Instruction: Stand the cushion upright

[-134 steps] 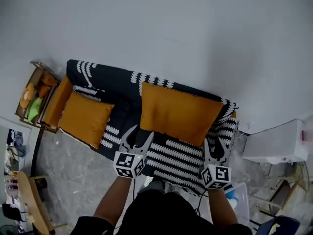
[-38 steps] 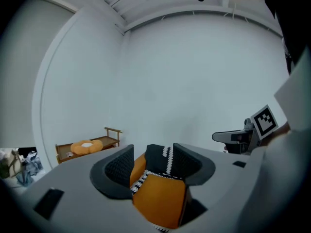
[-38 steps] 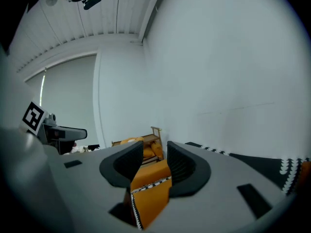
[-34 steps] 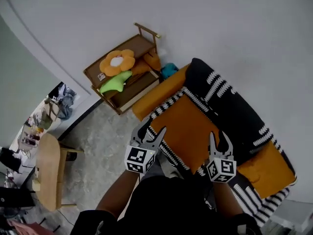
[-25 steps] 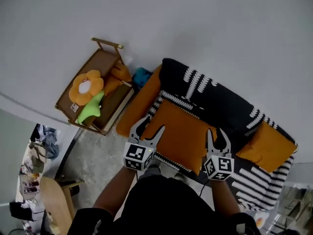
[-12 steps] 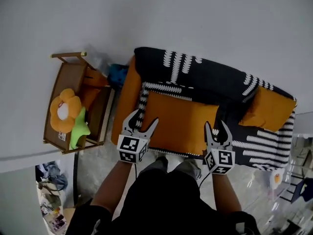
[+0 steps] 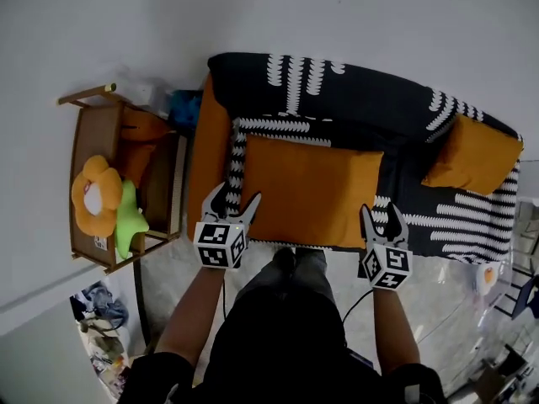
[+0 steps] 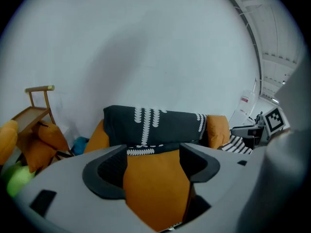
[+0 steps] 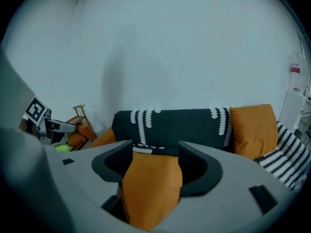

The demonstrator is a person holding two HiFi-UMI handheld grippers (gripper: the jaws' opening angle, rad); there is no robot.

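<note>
A large orange cushion [image 7: 312,192] lies flat on the seat of a sofa draped in a black throw with white marks [image 7: 337,87]. My left gripper [image 7: 229,207] is at the cushion's front left corner. My right gripper [image 7: 383,221] is at its front right corner. Both sets of jaws are opening, and nothing is pressed between the pads. In the left gripper view the cushion [image 8: 155,188] fills the gap ahead of the left gripper [image 8: 153,161]. The right gripper view shows the same cushion [image 9: 150,188] beyond the right gripper [image 9: 154,161].
A second orange cushion [image 7: 476,154] leans upright at the sofa's right end. A wooden shelf cart [image 7: 88,133] stands left of the sofa, holding a flower plush [image 7: 93,196] and a green plush [image 7: 128,221]. The sofa's orange arm [image 7: 206,167] is by my left gripper. A white wall rises behind.
The view has swung until the sofa lies square in front. Both grippers have dropped to the flat cushion's front edge, and their jaws stand wider apart.
</note>
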